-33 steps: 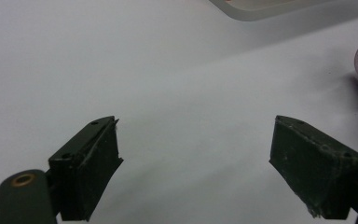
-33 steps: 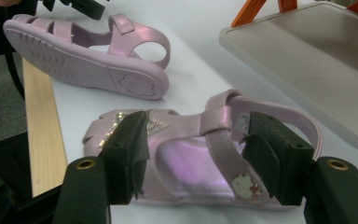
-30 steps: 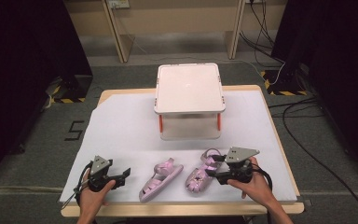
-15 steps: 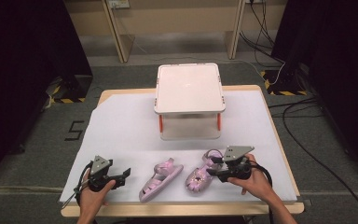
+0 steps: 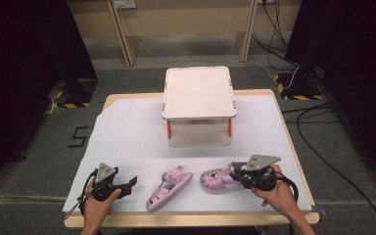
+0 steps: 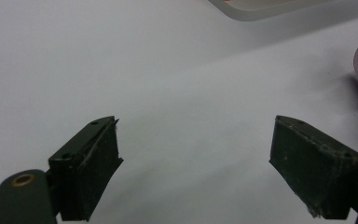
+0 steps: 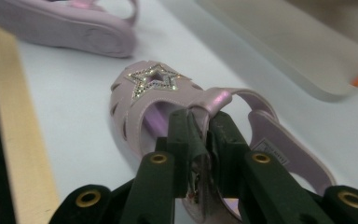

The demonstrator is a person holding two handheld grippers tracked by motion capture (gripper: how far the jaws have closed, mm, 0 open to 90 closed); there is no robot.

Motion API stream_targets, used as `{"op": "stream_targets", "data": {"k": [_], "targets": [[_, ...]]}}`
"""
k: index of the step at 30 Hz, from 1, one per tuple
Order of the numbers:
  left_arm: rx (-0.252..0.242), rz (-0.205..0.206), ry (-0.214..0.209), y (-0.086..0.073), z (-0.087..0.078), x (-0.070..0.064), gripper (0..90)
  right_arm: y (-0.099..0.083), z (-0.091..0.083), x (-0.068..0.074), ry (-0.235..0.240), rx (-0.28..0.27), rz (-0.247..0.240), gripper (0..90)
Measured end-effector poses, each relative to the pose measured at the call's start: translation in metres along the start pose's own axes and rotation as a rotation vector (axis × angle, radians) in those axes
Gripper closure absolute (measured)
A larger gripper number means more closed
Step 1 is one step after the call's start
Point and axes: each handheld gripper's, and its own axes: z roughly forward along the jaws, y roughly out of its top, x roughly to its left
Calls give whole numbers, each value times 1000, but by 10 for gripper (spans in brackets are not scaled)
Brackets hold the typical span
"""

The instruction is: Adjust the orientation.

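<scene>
Worktop (image 5: pixel 127 105) has a white sheet (image 5: pixel 132 137) over most of it, wood edge showing at the front and sides. White box (image 5: pixel 198 105) with a flat lid and orange clips sits near the far middle of the sheet.

Two pink sandals lie on the near part of the sheet, side by side but apart. Left sandal (image 5: pixel 169 188) lies at an angle, nothing touching it. Right sandal (image 7: pixel 168 100) has a glittery star on the toe, toe pointing toward the left sandal.

Right gripper (image 7: pixel 204 122): held in the person's right hand (image 5: pixel 276 196), at the heel end of the right sandal. Jaws nearly together, pinching the sandal's ankle strap (image 7: pixel 223 100) between them. Sandal sole looks to be resting on the sheet; can't tell if it's lifted at all.

Left gripper (image 6: pixel 196 161): held in the left hand (image 5: pixel 98 205) near the front left corner of the sheet, well to the left of the left sandal. Jaws spread wide, nothing between them, just bare sheet below. In the left gripper view a bit of a pink sandal shows at the right edge, and a corner of the box at the top.
</scene>
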Motion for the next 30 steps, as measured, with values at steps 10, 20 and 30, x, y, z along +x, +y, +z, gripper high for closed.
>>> {"op": "stream_targets", "data": {"k": [10,20,30], "targets": [[1,3,1,0,0,0,149,-5,0,-1,-14,-35,165,806],[4,5,2,0,0,0,149,-2,0,23,89,-10,255,645],[5,5,1,0,0,0,149,4,-4,41,71,78,231,493]]}}
